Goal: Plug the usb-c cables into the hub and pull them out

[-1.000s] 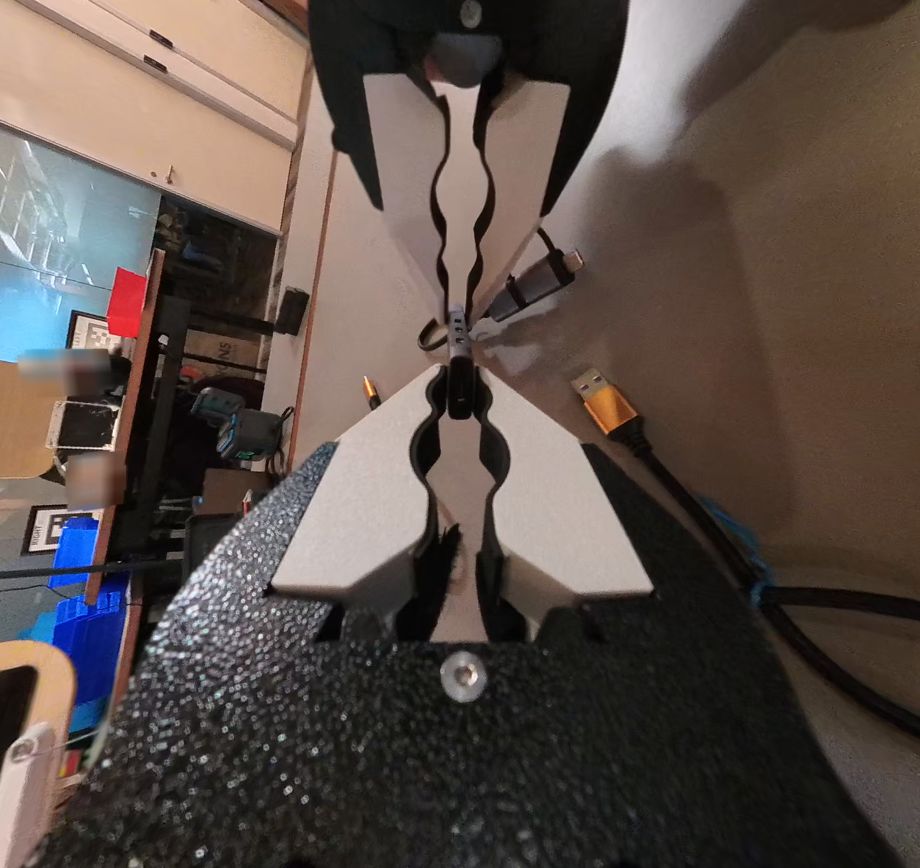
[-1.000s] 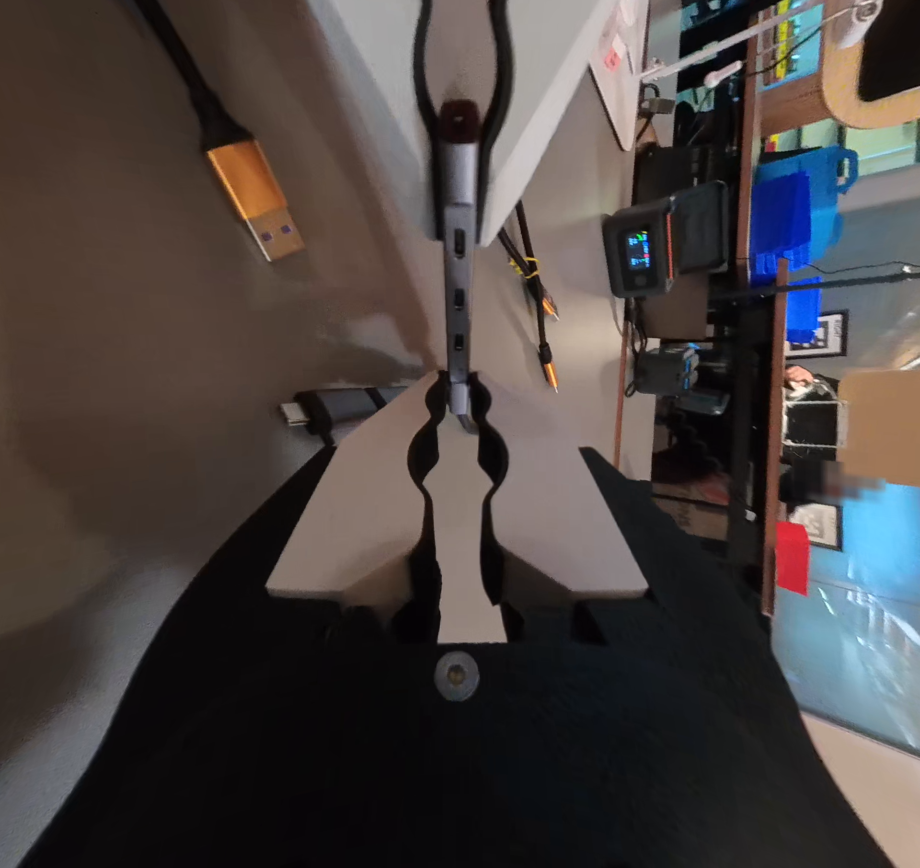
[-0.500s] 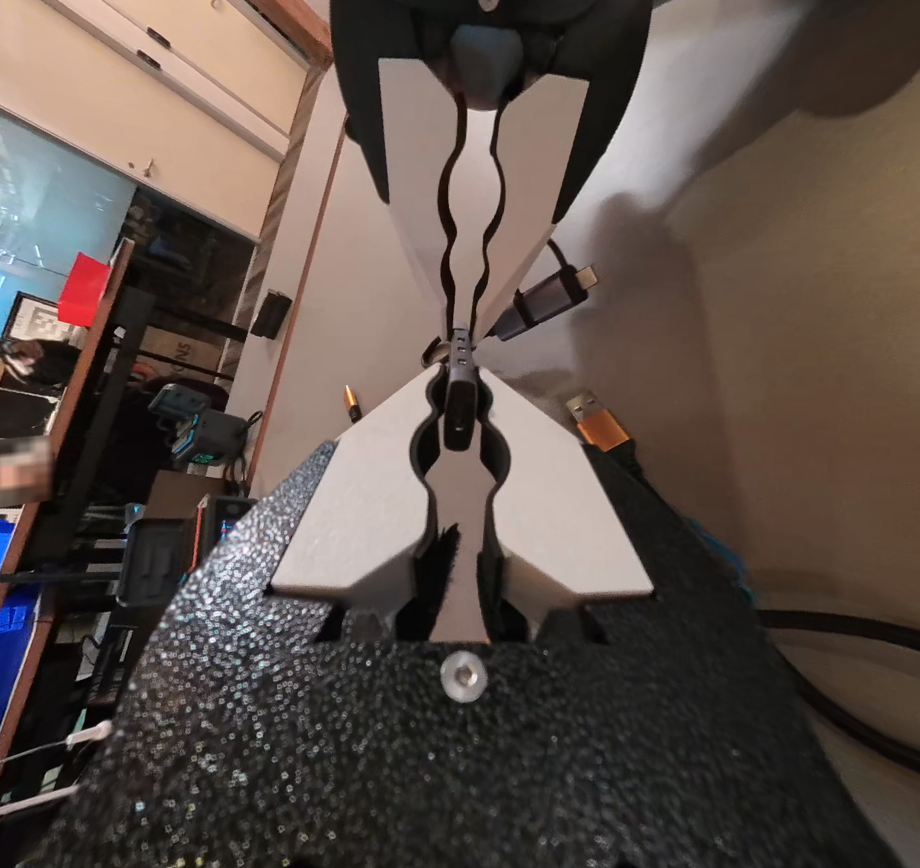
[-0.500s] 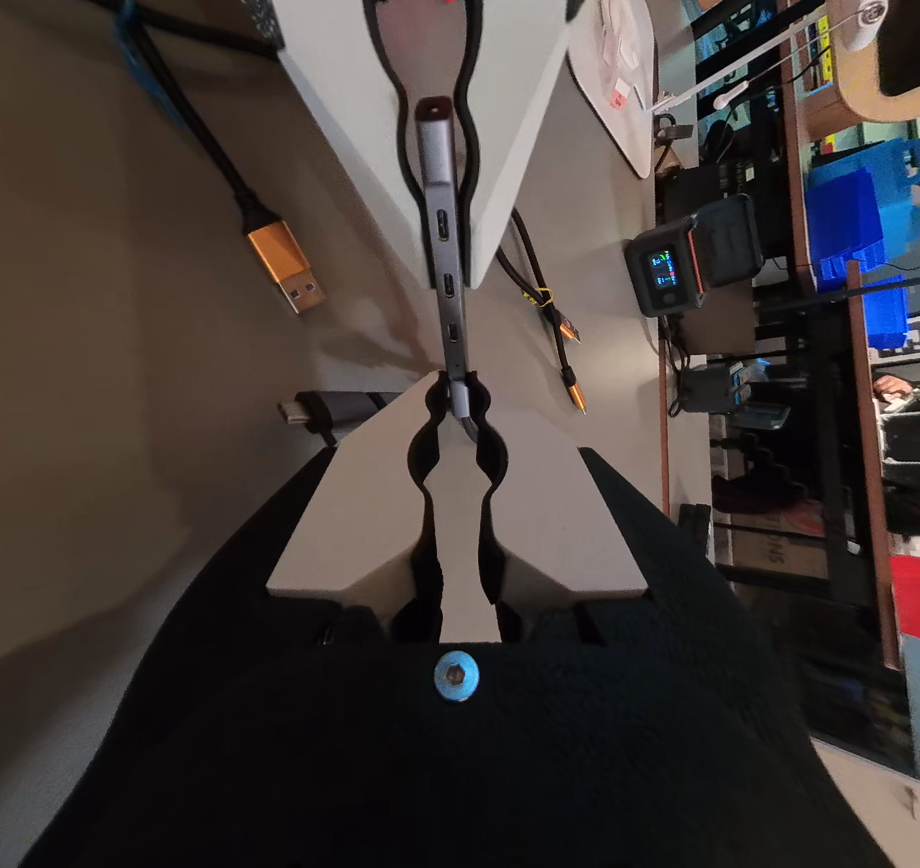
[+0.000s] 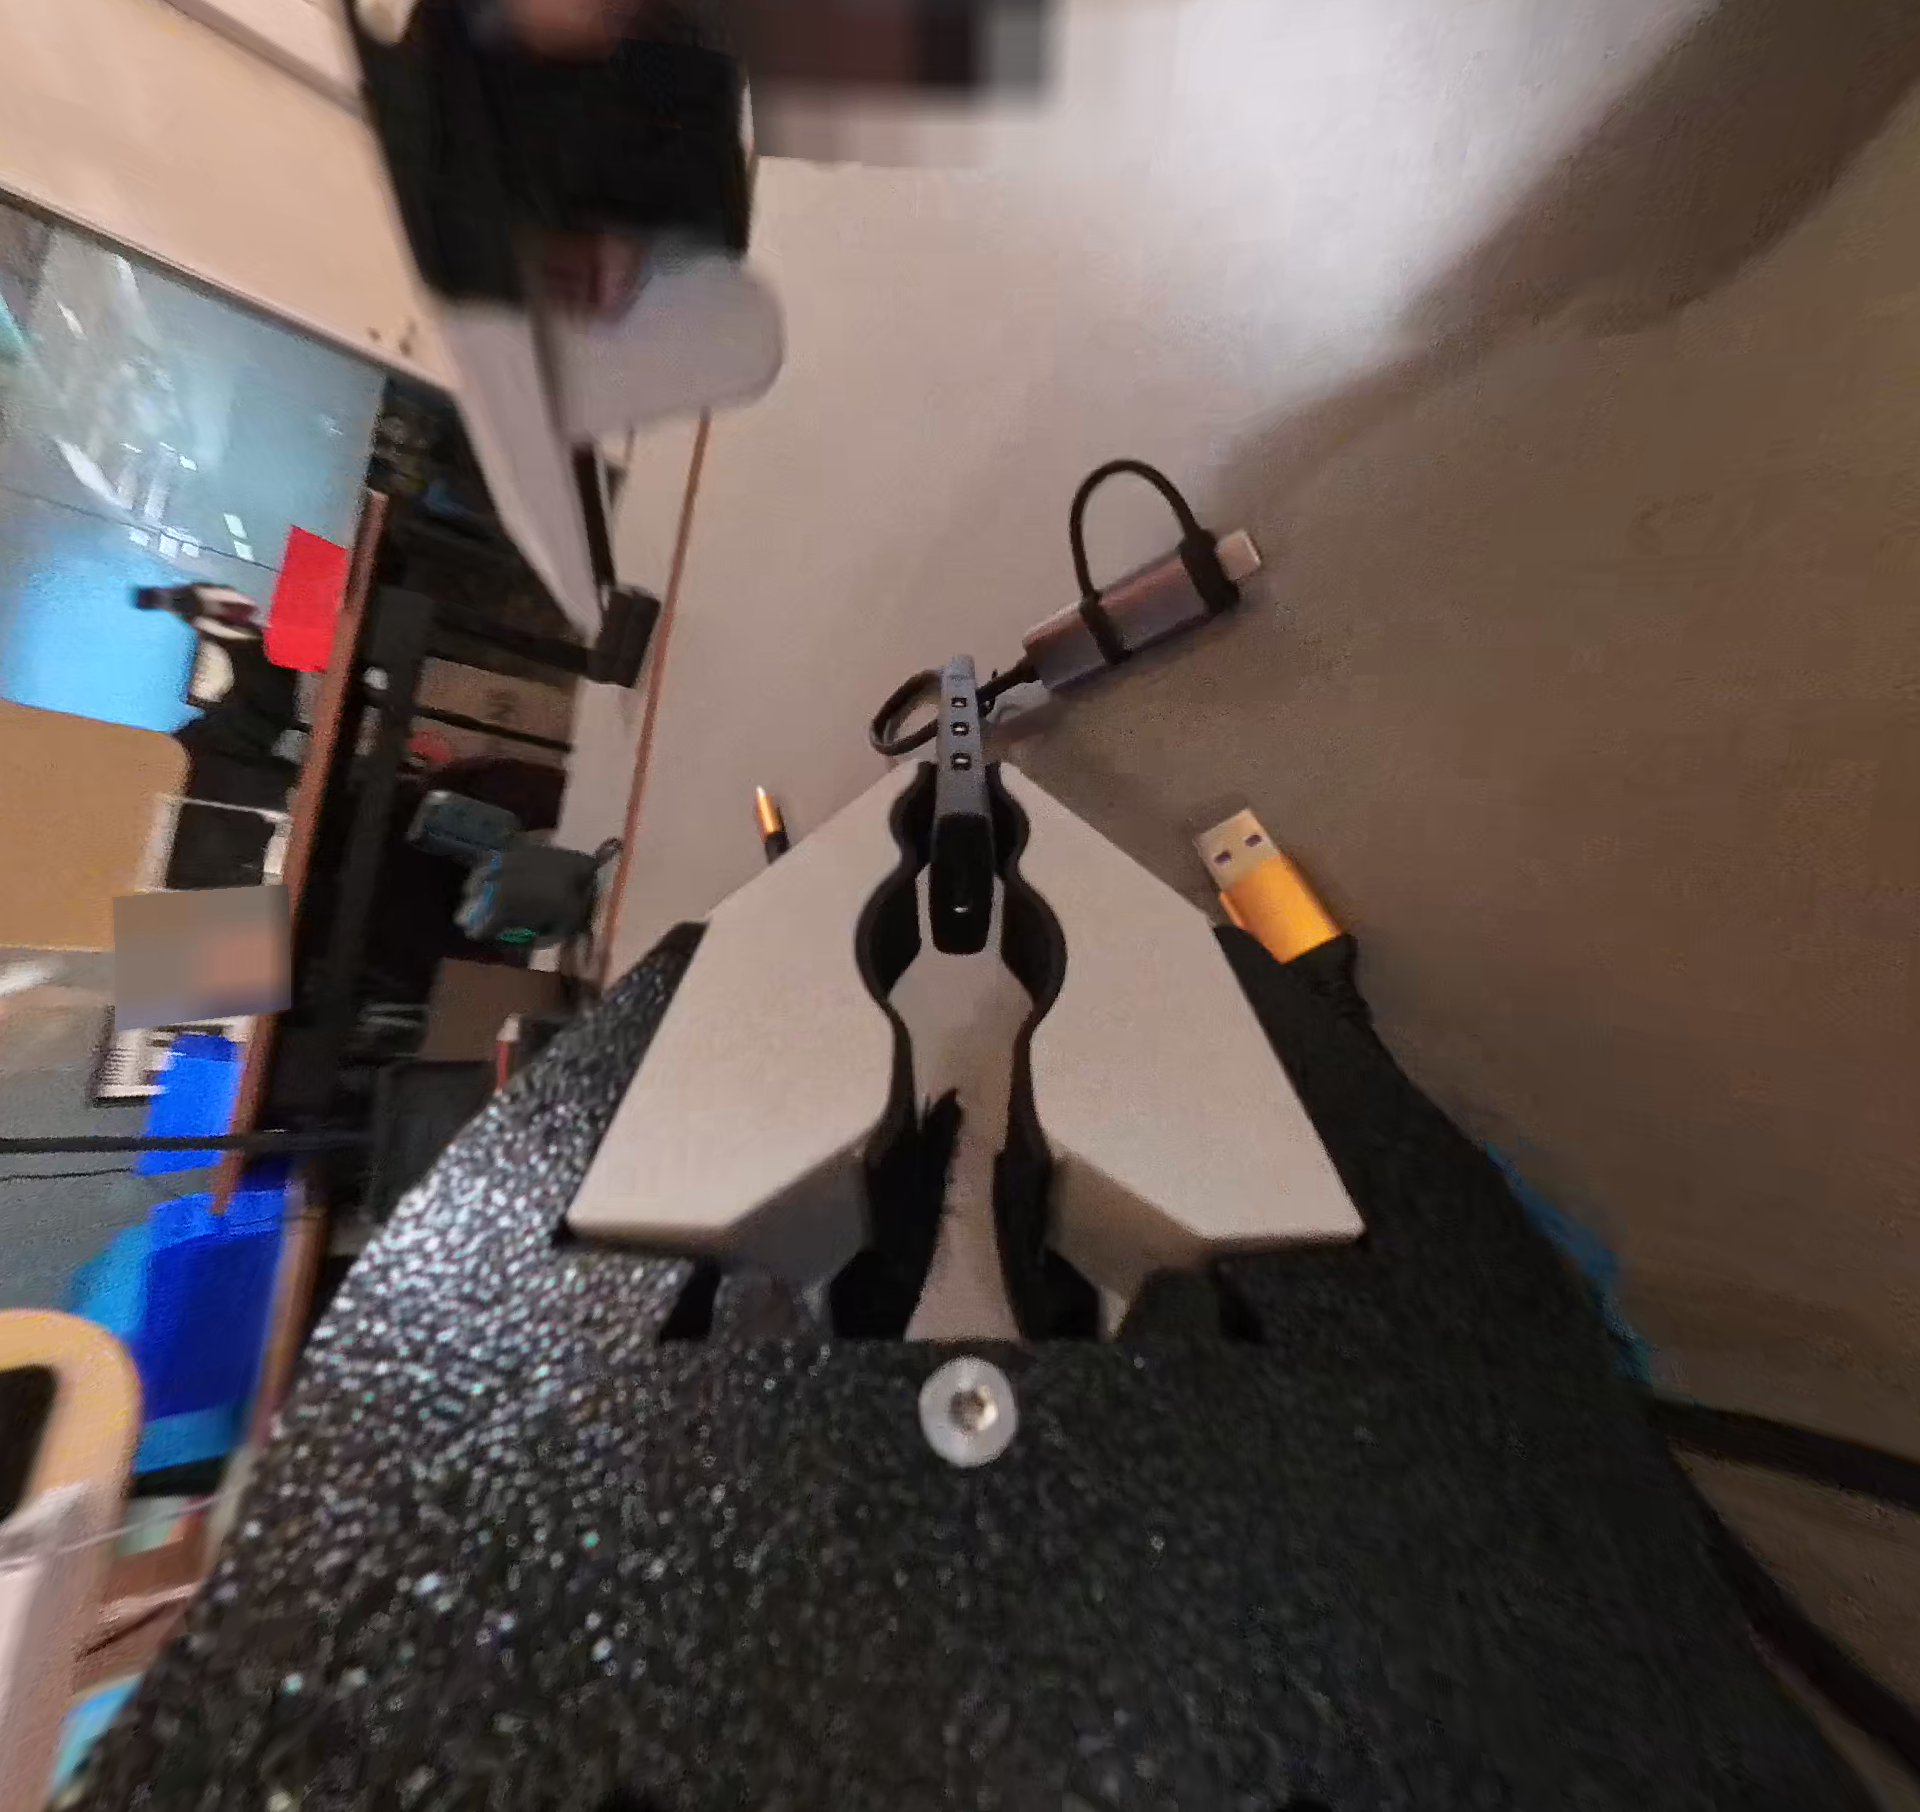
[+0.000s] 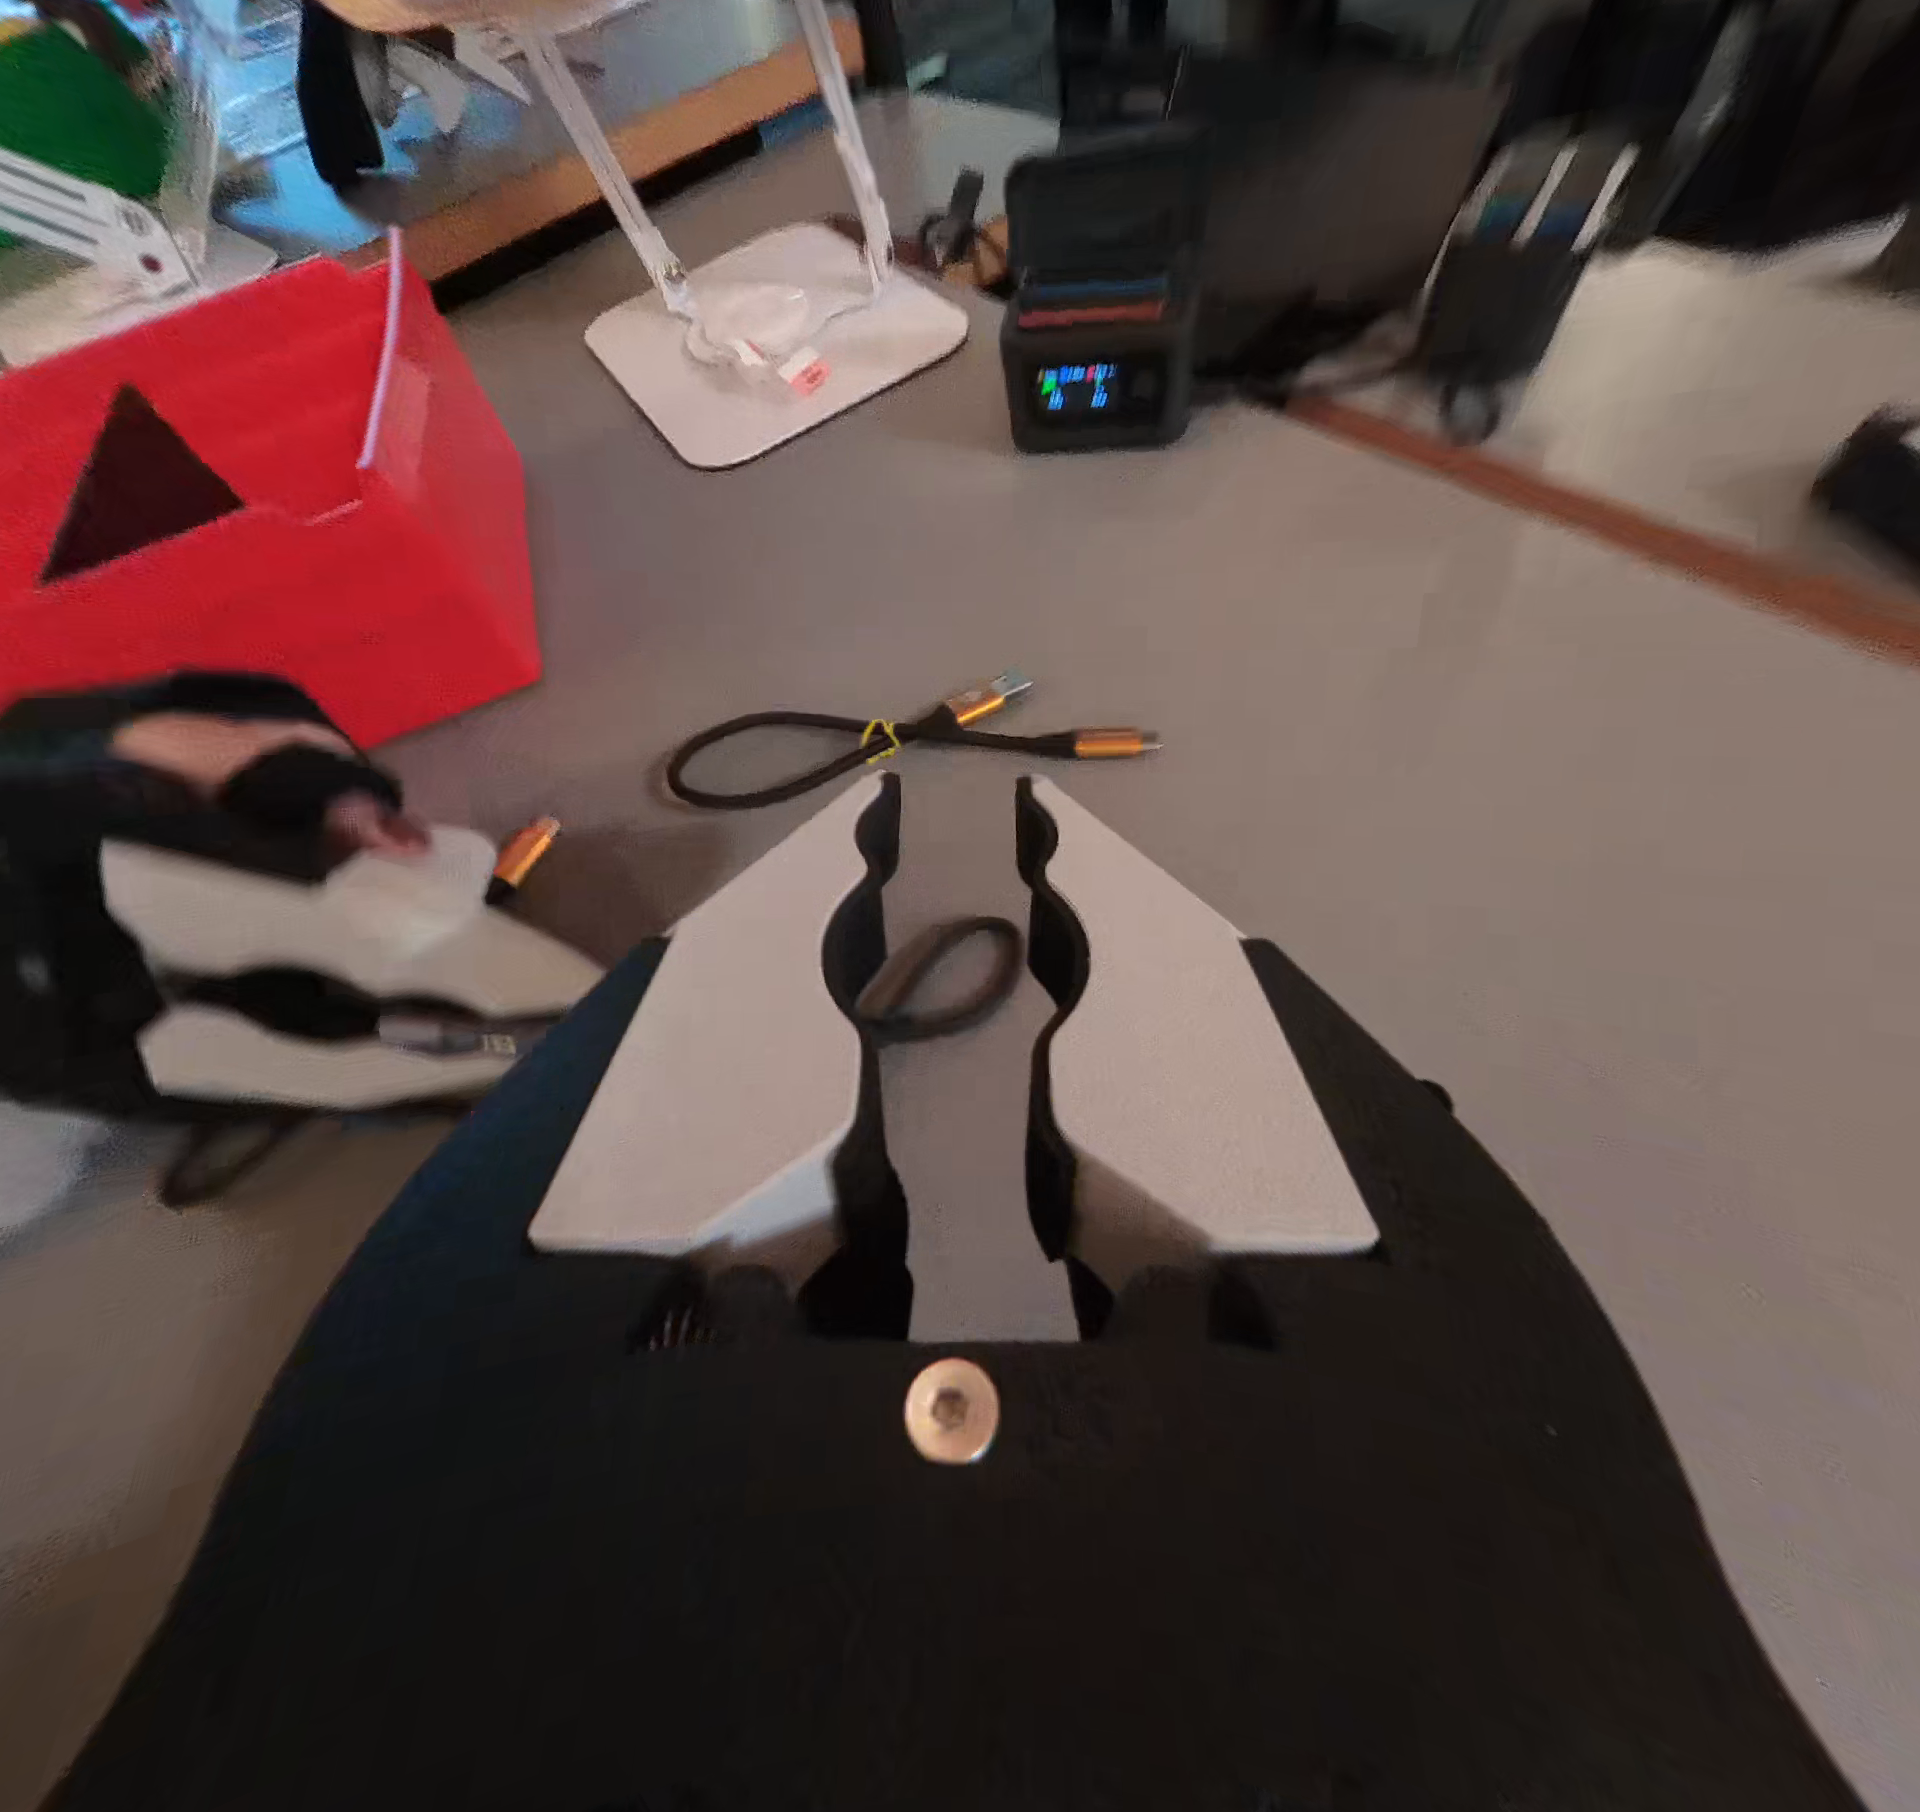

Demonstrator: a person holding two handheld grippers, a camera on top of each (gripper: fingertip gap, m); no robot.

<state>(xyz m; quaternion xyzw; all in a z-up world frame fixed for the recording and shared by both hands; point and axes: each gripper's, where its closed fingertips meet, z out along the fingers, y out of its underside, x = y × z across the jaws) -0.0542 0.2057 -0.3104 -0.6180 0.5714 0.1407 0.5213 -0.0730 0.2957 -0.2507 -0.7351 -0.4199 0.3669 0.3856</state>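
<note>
My left gripper [image 5: 958,775] is shut on the near end of the slim dark grey hub [image 5: 957,723], held edge-up above the table. The hub's short tail cable ends in a grey plug [image 5: 1132,609] lying on the table beyond it. My right gripper [image 6: 956,786] is open and empty, apart from the hub. A dark cable loop [image 6: 935,978] shows between its fingers. A black cable with orange plugs [image 6: 904,734] lies just past its tips, its usb-c end [image 6: 1117,744] pointing right. The left gripper [image 6: 551,1019] with the hub [image 6: 447,1040] shows at the left.
A thick black cable's orange USB-A plug [image 5: 1262,889] lies right of my left gripper. A red box [image 6: 239,515] stands at the left. A white stand base [image 6: 779,349] and a black device with a small screen [image 6: 1096,308] stand at the back.
My right gripper has let go of the hub's far end, opened and swung away to face the table. My left gripper still holds the hub.
</note>
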